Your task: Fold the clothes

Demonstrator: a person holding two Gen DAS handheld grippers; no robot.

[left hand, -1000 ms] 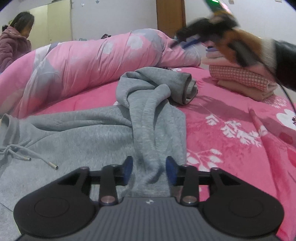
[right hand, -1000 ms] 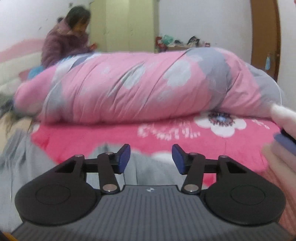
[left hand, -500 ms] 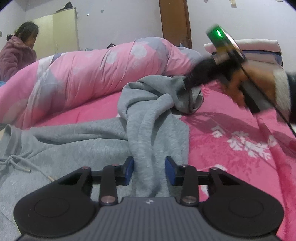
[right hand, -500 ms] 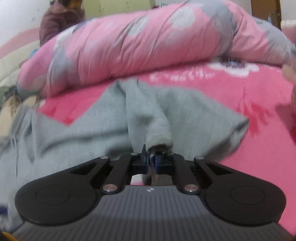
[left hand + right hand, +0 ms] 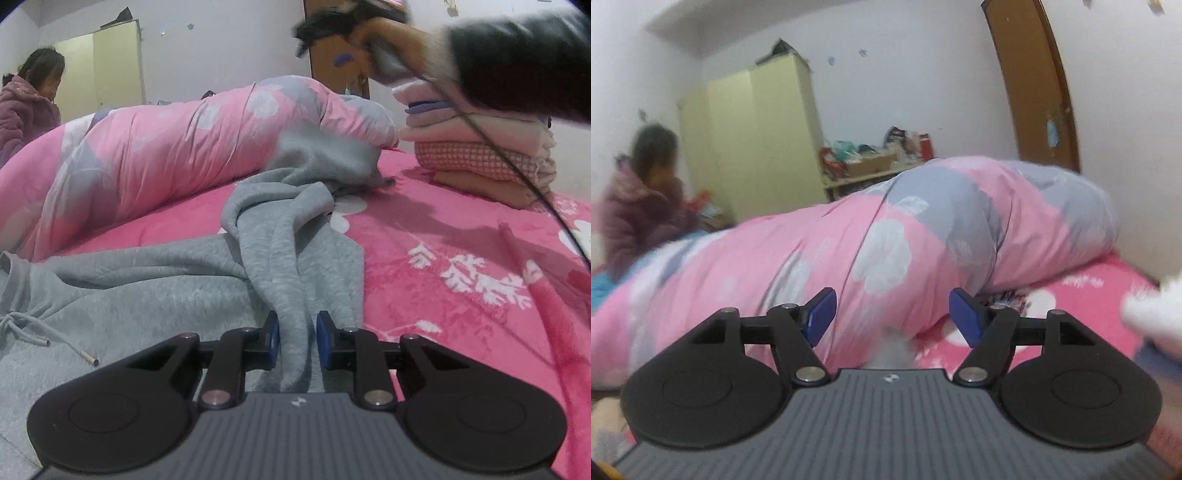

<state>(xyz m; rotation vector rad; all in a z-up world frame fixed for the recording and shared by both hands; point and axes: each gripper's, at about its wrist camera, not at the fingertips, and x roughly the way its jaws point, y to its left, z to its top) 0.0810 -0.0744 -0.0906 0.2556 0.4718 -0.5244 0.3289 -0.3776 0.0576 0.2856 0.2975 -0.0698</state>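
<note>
Lying between the left gripper's (image 5: pixel 297 339) spread fingers, grey hoodie sleeve (image 5: pixel 284 258); right gripper (image 5: pixel 892 314) spread, empty.

left gripper (image 5: pixel 297 339) straddling grey hoodie (image 5: pixel 147 295) sleeve; pink bedspread (image 5: pixel 461 258)

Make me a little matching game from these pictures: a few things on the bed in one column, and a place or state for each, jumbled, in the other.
Things
1. grey hoodie
2. rolled pink quilt
3. stack of folded clothes
4. right gripper

Places or states
A. piled on the bed's right side
B. open, raised off the bed, holding nothing
C. spread on the pink bedcover, its sleeve between the fingers of the left gripper
D. lying along the far side of the bed

Pairs: 1-C, 2-D, 3-A, 4-B
</note>
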